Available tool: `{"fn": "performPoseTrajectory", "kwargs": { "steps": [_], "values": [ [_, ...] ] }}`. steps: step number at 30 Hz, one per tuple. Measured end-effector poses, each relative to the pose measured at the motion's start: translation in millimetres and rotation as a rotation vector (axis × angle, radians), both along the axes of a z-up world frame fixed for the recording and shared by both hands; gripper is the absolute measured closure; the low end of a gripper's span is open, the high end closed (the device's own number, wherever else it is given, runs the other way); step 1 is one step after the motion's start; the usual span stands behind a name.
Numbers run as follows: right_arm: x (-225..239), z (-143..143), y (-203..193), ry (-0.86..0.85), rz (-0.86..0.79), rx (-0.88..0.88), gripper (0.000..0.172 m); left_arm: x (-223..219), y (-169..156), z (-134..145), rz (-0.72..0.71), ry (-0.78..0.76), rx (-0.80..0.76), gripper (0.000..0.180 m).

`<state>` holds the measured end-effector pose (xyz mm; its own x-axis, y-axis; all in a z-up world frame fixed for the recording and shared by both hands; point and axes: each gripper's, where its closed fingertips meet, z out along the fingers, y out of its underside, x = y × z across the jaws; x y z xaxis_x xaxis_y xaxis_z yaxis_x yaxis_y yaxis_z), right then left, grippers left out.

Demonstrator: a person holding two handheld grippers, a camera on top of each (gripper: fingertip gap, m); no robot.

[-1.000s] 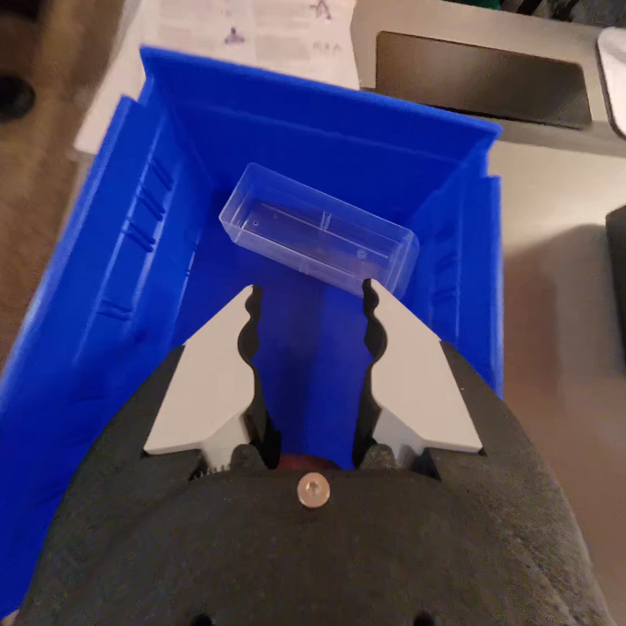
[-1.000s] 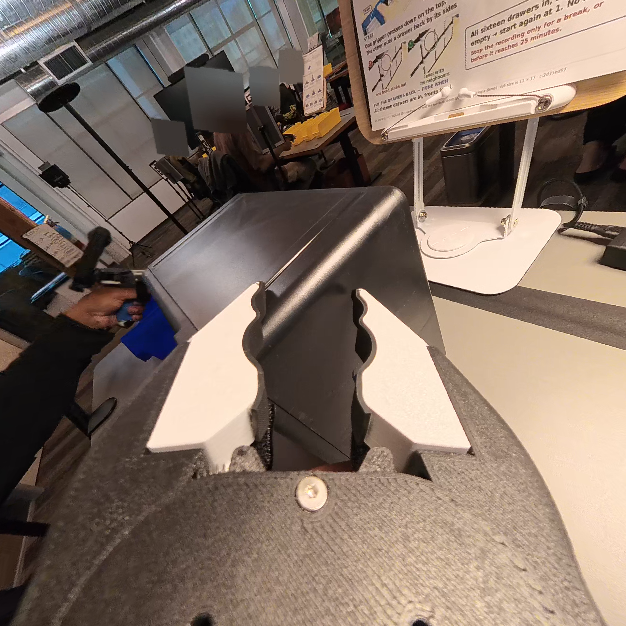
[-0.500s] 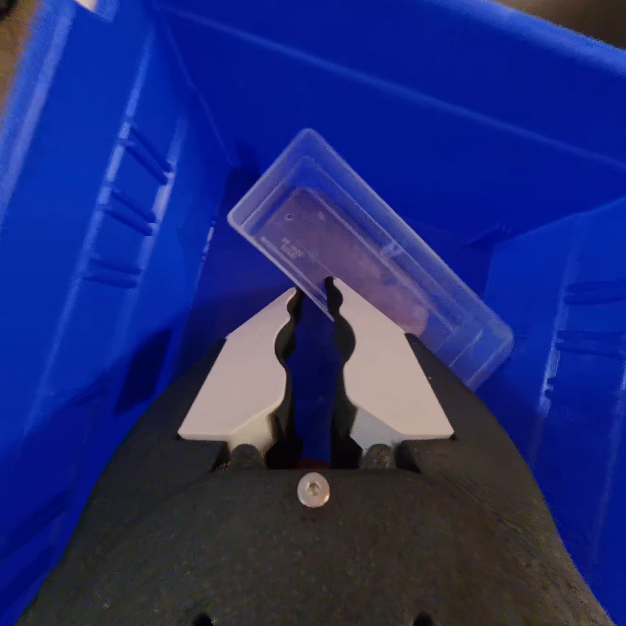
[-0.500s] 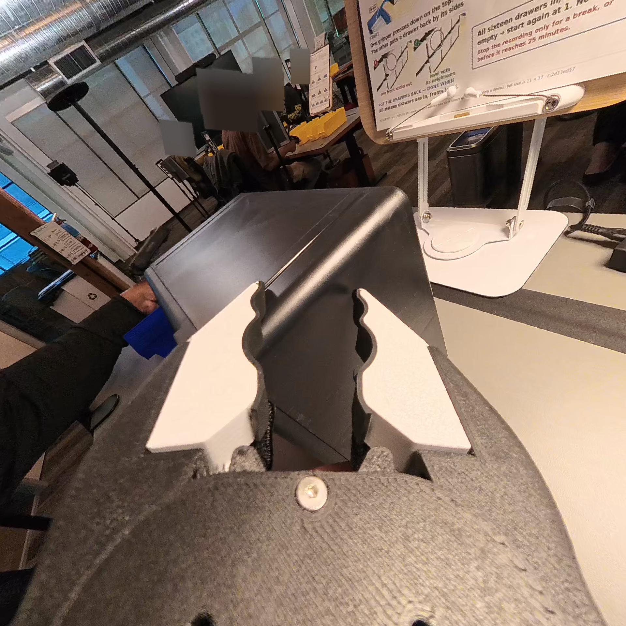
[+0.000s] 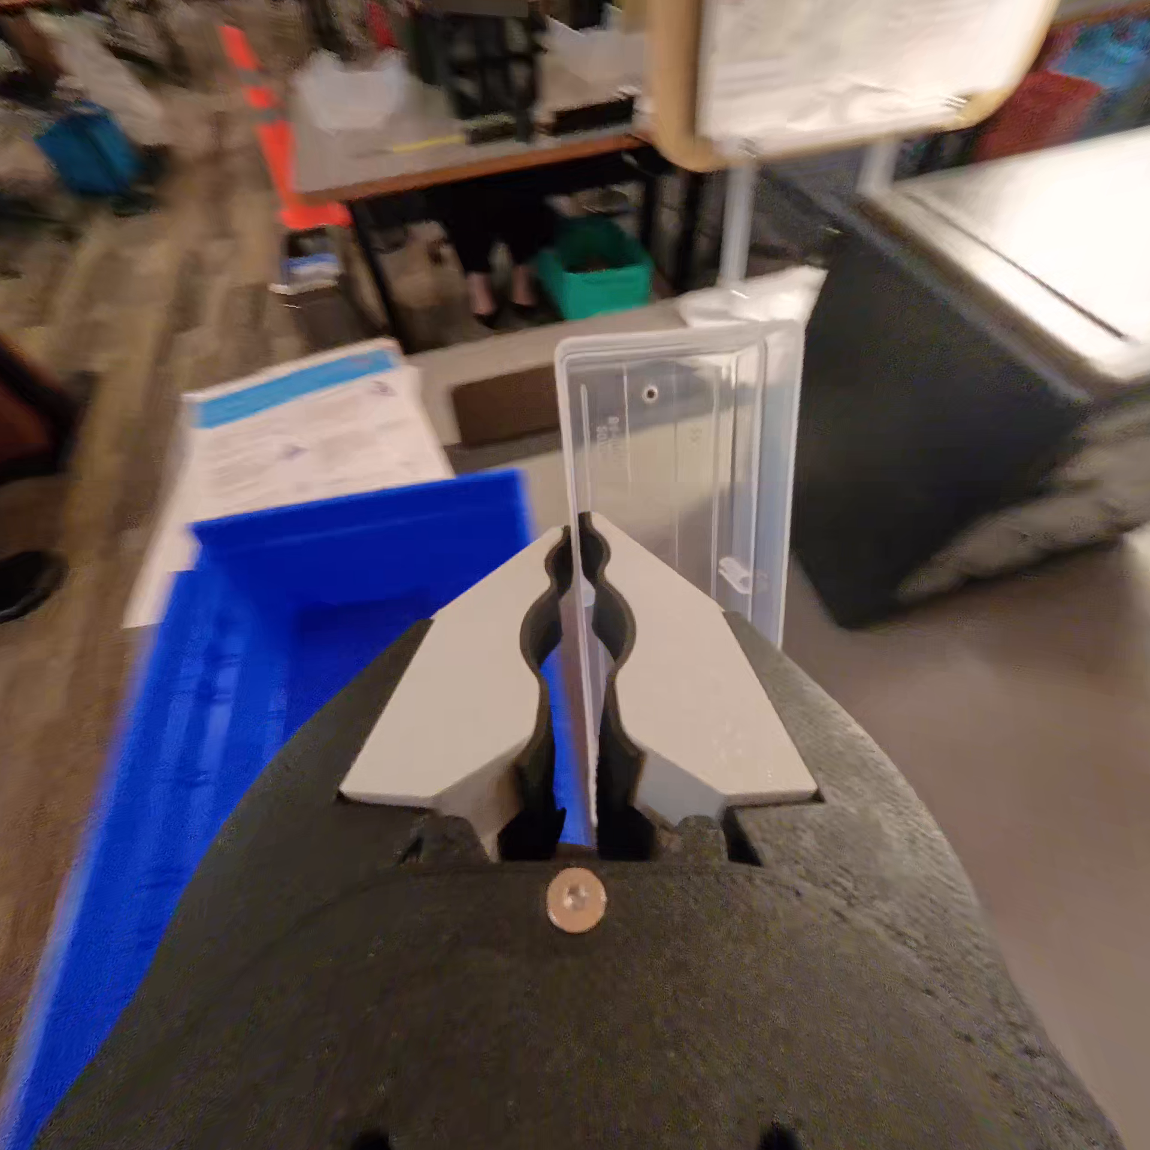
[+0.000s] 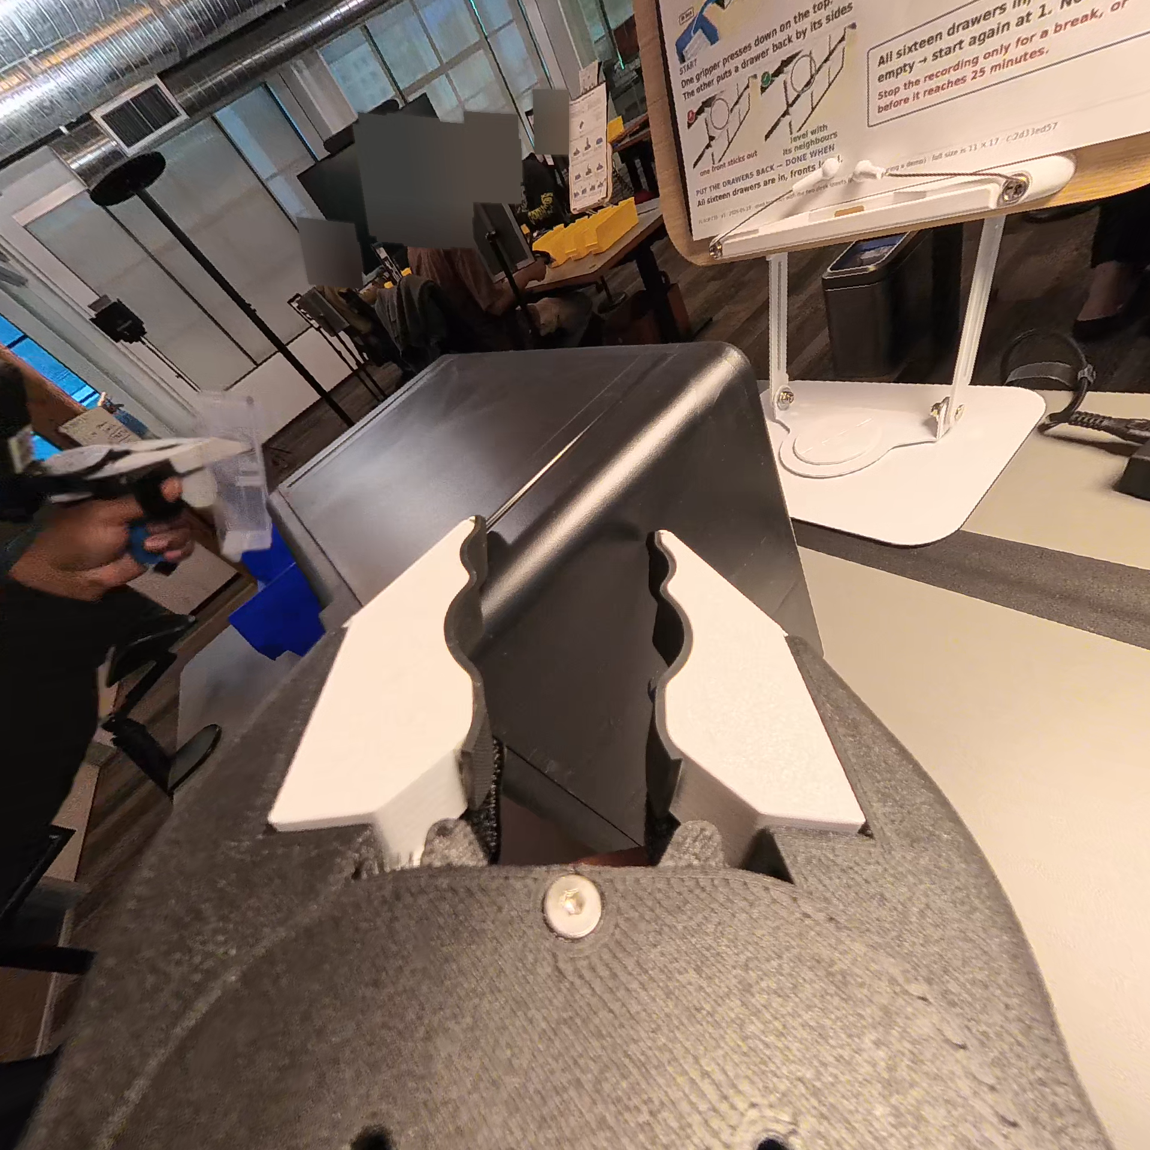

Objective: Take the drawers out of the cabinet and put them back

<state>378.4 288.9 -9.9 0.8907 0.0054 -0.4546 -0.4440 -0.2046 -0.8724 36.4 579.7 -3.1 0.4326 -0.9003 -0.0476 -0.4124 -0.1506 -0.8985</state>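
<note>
My left gripper (image 5: 580, 529) is shut on one side wall of a clear plastic drawer (image 5: 684, 473) and holds it on edge in the air, above the right end of the blue bin (image 5: 348, 560). The right wrist view shows that gripper (image 6: 243, 448) with the drawer (image 6: 239, 473) at the far left, held by a hand, left of the black cabinet (image 6: 498, 460). My right gripper (image 6: 566, 541) is open, its fingers astride the cabinet's rear top corner; I cannot tell whether the pads touch it. The cabinet also shows at the right in the left wrist view (image 5: 933, 435).
Printed sheets (image 5: 299, 435) lie behind the bin. A white stand (image 6: 902, 448) carrying an instruction board (image 6: 871, 81) stands on the grey table (image 6: 995, 747) right of the cabinet. A black cable (image 6: 1095, 423) lies at the far right. People sit at desks in the background.
My left gripper went down into the blue bin, closed on the drawer's wall, and has lifted it out and swung up towards the cabinet. The right gripper has stayed put.
</note>
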Motion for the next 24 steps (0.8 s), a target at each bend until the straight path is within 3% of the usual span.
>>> {"fn": "performPoseTrajectory", "kwargs": {
  "steps": [2,6,10,14,18,21,24],
  "values": [
    [0,0,0,-0.004,-0.002,-0.001,0.117,20,-56,-24,-0.123,0.048,-0.063,0.179],
    [0,0,0,-0.007,-0.006,-0.002,0.117,52,-149,-112,-0.275,0.148,-0.280,0.179],
    [0,0,0,0.000,-0.004,0.000,0.117,67,-200,-169,-0.328,0.202,-0.411,0.179],
    [-1,0,0,0.000,0.000,0.002,0.117,76,-221,-178,-0.347,0.170,-0.474,0.176],
    [-1,0,0,0.001,0.004,0.001,0.117,75,-226,-165,-0.430,0.109,-0.406,0.134],
    [-1,0,0,-0.001,0.004,0.000,0.117,63,-240,-136,-0.663,0.056,-0.202,0.120],
    [-1,0,0,-0.002,0.004,0.000,0.117,25,-281,-126,-1.043,0.077,0.049,0.113]
  ]
}}
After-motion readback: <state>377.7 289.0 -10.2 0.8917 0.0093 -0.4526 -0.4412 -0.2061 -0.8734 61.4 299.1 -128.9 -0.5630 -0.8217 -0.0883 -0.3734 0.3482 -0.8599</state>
